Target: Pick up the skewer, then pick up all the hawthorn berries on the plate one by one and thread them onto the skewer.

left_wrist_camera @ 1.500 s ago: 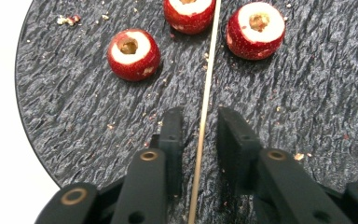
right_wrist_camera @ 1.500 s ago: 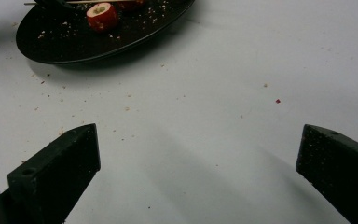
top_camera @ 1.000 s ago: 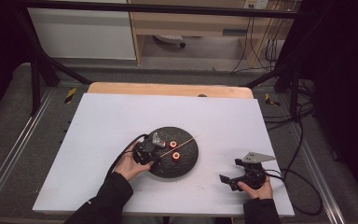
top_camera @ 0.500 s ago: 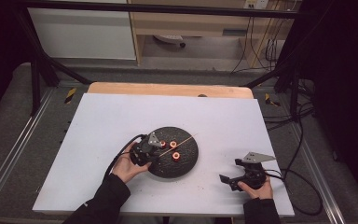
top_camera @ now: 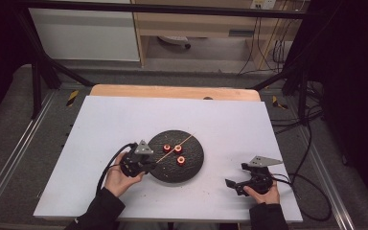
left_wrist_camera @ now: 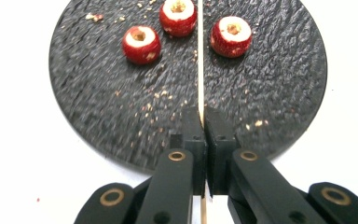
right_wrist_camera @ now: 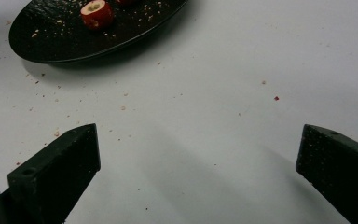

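The skewer (left_wrist_camera: 200, 60) is pinched tight in the left gripper (left_wrist_camera: 204, 116) and pokes out over the black plate (left_wrist_camera: 98, 116), between the red fruit pieces (left_wrist_camera: 141, 44). It is thin and may slip or snap. The right gripper (right_wrist_camera: 198, 154) gapes wide, holding nothing.

A white table top (top_camera: 124, 120) is lying at the middle of the room, and a strip of pale wood (top_camera: 172, 91) is showing along its far edge. Beyond the table, a white cabinet (top_camera: 84, 33) is standing to the left, with a light wooden shelf unit (top_camera: 196, 26) beside it. Something pale, perhaps a castor, is sitting under that unit. Right of the unit, dark cables (top_camera: 268, 52) are hanging down to the grey floor (top_camera: 9, 124). Black frame bars (top_camera: 43, 67) are slanting down at both far corners of the table. Metal rails (top_camera: 9, 182) are running along the floor on either side, and the room's edges are fading into darkness.
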`<state>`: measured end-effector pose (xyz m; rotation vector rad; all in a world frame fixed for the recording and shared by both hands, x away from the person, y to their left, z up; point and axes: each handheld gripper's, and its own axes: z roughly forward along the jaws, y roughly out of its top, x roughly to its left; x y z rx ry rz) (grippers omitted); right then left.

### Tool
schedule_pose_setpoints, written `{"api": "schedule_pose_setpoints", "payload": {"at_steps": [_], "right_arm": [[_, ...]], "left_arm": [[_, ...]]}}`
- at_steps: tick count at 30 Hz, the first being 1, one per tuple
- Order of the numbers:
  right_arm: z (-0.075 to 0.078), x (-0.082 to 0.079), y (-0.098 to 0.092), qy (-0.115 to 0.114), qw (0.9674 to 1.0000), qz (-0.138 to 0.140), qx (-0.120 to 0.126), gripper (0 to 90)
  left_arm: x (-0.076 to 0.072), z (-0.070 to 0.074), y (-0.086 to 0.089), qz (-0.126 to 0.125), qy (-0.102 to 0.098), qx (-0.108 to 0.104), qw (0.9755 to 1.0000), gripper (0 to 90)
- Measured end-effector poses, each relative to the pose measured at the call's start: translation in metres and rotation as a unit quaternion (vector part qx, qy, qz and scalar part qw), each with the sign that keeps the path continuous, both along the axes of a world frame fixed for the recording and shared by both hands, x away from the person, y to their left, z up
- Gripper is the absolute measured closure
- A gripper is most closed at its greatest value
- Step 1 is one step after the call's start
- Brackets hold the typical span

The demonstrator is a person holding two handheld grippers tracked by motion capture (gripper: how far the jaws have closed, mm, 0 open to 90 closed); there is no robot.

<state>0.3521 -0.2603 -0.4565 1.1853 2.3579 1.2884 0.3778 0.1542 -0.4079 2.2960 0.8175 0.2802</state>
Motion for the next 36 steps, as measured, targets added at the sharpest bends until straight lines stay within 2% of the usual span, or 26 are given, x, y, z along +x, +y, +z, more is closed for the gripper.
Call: {"api": "schedule_pose_setpoints", "payload": {"at_steps": [12,20,30,36], "right_arm": [[-0.001,0.000,0.001,0.002,1.0000,-0.002,0.000,0.5],[0.000,0.000,0.004,0.001,1.0000,-0.004,-0.004,0.5],[0.004,0.002,0.013,0.004,0.9999,-0.010,-0.011,0.5],[0.008,0.004,0.024,0.000,0.9999,-0.002,-0.015,0.5]], "left_arm": [[-0.025,-0.002,0.030,0.035,-0.032,-0.043,0.9979,87.8],[-0.040,-0.012,0.046,0.047,-0.039,-0.070,0.9957,87.8],[-0.047,-0.023,0.059,0.059,-0.045,-0.080,0.9940,87.7],[-0.050,-0.026,0.064,0.062,-0.048,-0.083,0.9935,87.7]]}}
